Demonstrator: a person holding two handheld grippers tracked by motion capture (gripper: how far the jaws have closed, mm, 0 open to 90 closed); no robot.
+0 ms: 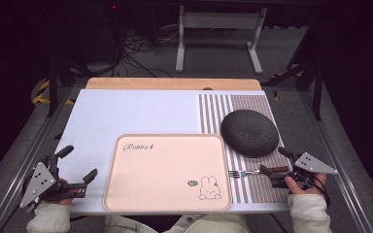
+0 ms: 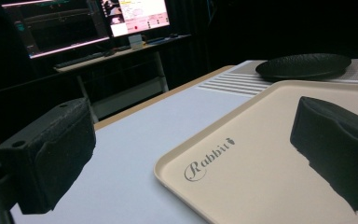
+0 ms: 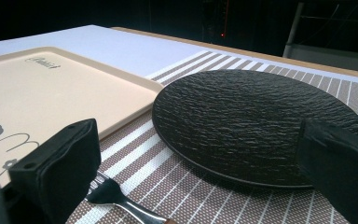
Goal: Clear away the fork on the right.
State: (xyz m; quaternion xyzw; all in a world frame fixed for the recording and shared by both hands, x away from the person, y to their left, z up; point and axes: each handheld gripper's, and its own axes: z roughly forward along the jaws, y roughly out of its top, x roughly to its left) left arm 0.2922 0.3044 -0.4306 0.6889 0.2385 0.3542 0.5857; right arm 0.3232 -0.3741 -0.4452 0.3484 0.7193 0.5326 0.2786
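Fork [image 1: 245, 172] is the thing nearest the right gripper [image 1: 268, 174]: it lies flat on the striped placemat [image 1: 257, 191], between the right edge of the beige tray [image 1: 126, 194] and the gripper's jaws, tines toward the tray and handle toward the hand. In the right gripper view the metal tines [image 3: 103, 190] sit just beside the near jaw, with the neck running down toward a darker, brownish handle. Both jaws of that gripper stand wide apart with nothing between them; it is not touching the fork yet. The left gripper [image 1: 80, 182] rests at the tray's left side over the pale table sheet [image 1: 126, 111], its jaws spread open too and empty.

By the look of it, the fork is light, stiff and thin, and its polished metal would likely slip under the pads. Lying so low on the woven mat, it offers little height to pinch. The handle seems the better hold: wider, less glossy, and closest to the jaws, taken across its narrow sides near the middle so it doesn't tip.

Beyond the fork, the black textured plate [image 1: 250, 132] sits on the same mat, close to the tray's far right corner. It looks heavy and rigid.
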